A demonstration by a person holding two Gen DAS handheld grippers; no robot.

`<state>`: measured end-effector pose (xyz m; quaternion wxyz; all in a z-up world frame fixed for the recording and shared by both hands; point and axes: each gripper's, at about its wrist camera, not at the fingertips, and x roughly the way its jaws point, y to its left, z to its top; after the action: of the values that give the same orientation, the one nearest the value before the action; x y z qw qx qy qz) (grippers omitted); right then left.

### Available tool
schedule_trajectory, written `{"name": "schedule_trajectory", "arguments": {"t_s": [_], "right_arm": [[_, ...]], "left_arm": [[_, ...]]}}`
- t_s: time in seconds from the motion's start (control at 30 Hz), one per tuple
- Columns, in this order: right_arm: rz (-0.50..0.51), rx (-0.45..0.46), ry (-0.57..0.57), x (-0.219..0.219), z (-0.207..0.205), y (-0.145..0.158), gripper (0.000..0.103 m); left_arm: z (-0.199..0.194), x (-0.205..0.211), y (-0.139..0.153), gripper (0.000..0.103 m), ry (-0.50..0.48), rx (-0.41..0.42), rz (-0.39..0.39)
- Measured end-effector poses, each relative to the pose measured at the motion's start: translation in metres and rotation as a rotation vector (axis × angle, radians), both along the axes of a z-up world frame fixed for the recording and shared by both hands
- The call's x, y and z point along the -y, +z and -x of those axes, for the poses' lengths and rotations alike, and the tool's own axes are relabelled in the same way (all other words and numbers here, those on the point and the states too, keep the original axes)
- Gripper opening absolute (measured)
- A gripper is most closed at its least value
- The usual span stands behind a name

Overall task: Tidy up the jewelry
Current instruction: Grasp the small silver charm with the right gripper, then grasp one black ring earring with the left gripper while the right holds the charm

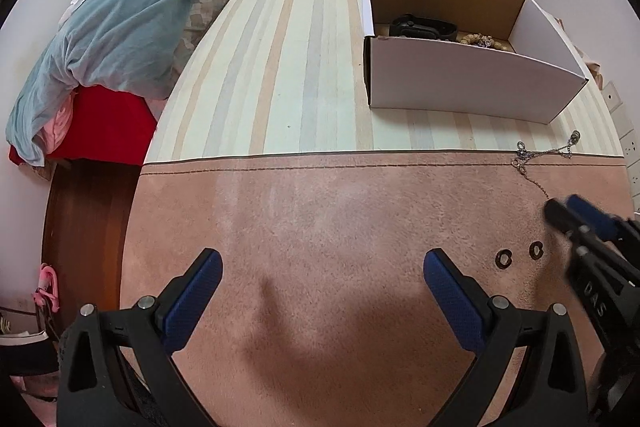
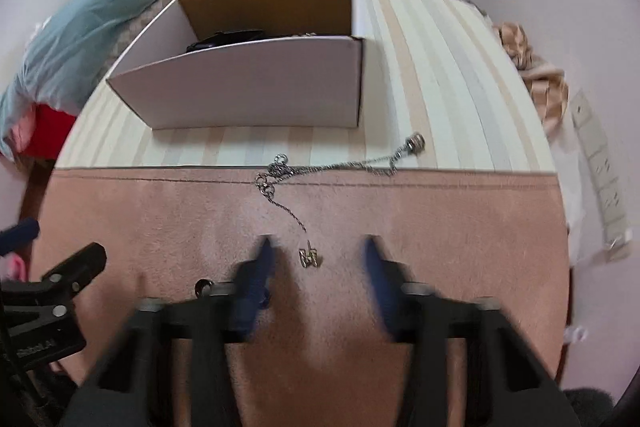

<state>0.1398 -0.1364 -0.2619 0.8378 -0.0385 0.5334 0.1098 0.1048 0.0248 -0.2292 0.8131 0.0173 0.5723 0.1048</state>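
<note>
Both grippers hang spread wide and empty over the pink blanket [image 2: 440, 219], the left gripper [image 1: 322, 267] away from the chain necklace [image 2: 320, 167], whose small pendant [image 2: 310, 258] lies between the right gripper [image 2: 318, 251] fingers, the white box [image 2: 248, 87] beyond

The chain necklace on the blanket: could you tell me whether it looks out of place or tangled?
Yes. The chain necklace lies loose outside the white box, bunched into a knot near its middle, one end trailing between the fingers of the open right gripper. Two small rings also lie loose nearby.
</note>
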Motion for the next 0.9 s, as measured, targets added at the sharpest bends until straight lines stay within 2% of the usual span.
{"name": "schedule_trajectory", "arguments": {"t_s": [0.13, 0.37, 0.53, 0.67, 0.77, 0.9], "right_arm": [[-0.001, 0.007, -0.005, 0.012, 0.010, 0.005, 0.009], [-0.114, -0.015, -0.137, 0.073, 0.030, 0.026, 0.009], [-0.344, -0.089, -0.165, 0.091, 0.025, 0.026, 0.009], [-0.453, -0.087, -0.194, 0.092, 0.018, 0.026, 0.009], [-0.491, -0.087, -0.198, 0.091, 0.019, 0.029, 0.009], [-0.468, -0.082, -0.196, 0.090, 0.023, 0.029, 0.009]], "left_arm": [[0.000, 0.002, 0.002, 0.102, -0.016, 0.002, 0.004], [0.008, 0.017, 0.001, 0.103, -0.050, -0.003, 0.032], [0.011, 0.028, 0.003, 0.102, -0.067, -0.002, 0.040], [0.012, 0.026, 0.009, 0.102, -0.057, 0.009, 0.038], [0.010, 0.027, 0.012, 0.102, -0.065, 0.021, 0.080], [0.008, 0.048, 0.009, 0.102, -0.135, 0.021, 0.125]]}}
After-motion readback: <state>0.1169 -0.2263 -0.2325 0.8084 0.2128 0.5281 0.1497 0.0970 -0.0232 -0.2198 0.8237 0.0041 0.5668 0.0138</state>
